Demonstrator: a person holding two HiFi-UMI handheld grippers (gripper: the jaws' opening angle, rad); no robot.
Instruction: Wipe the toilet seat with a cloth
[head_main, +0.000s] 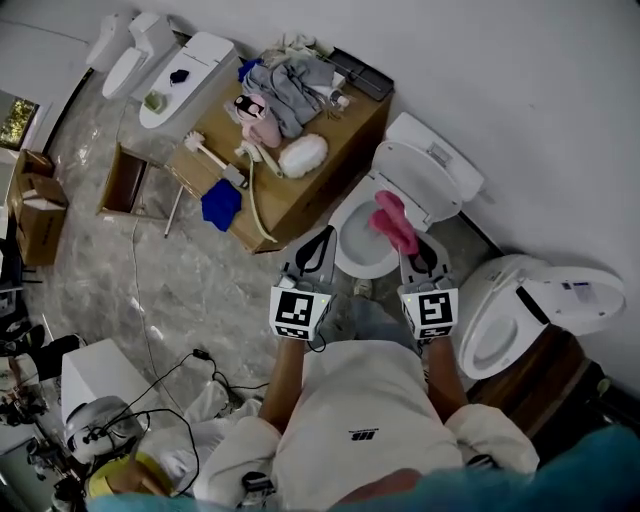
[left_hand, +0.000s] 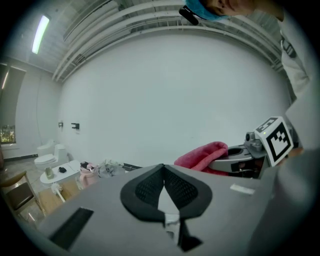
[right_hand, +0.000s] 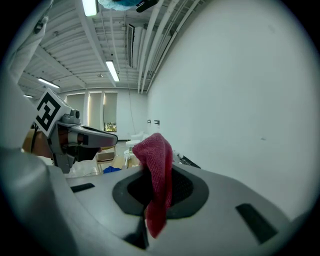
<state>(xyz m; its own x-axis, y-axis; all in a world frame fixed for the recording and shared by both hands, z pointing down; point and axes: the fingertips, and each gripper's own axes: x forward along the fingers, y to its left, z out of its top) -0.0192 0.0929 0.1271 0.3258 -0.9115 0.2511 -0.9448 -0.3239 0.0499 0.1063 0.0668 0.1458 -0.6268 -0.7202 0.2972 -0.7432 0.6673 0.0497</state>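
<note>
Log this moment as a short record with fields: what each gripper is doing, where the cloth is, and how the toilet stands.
left gripper: jaws together, nothing between them, held at the bowl's left side
right gripper: shut on the red cloth
red cloth position: bunched, sticking out past the jaws, over the bowl
toilet: lid raised, bowl open
cloth touching the seat: cannot tell
beside the toilet: wooden crate with clothes piled on top
</note>
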